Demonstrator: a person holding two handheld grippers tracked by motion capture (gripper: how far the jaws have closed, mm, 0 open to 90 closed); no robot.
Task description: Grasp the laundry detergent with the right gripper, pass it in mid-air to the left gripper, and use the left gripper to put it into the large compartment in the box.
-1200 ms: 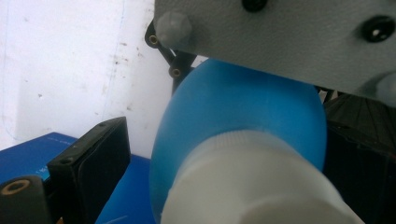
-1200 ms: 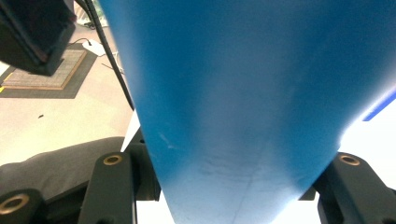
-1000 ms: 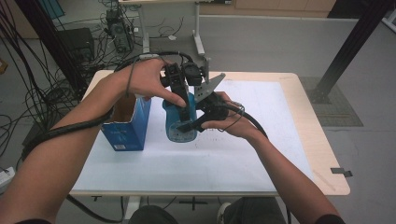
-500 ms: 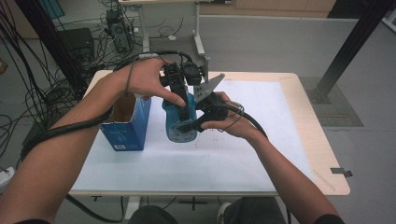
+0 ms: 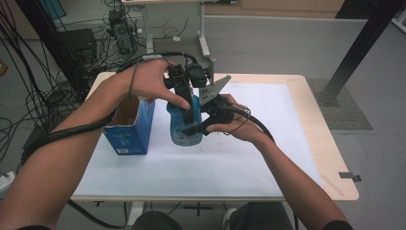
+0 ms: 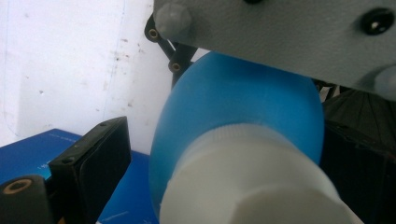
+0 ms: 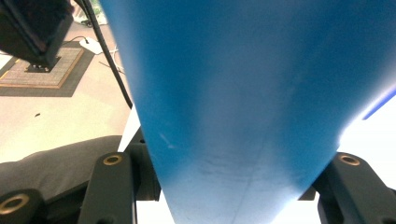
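1. Standing upright on the white table mat (image 5: 249, 158), just right of the open blue cardboard box (image 5: 128, 128), the blue plastic bottle (image 5: 184, 128) with its white ribbed screw cap (image 6: 243, 182) is the thing being worked; uncapping looks like the step in hand.
2. The bottle could spin with the cap if the right gripper (image 5: 201, 125) clamps the smooth body too lightly.
3. It could also tip toward the box if the twist pushes sideways, since the hold sits low on the body.
4. Squeezing harder might dent the soft wall and spill the contents once the cap is off.
5. The right gripper's jaws press both flanks of the body in its own view, holding it.
6. The left gripper (image 5: 184, 93) is over the cap, jaws spread: one black pad (image 6: 100, 161) stands apart from the cap, the other lies close behind, contact unclear.
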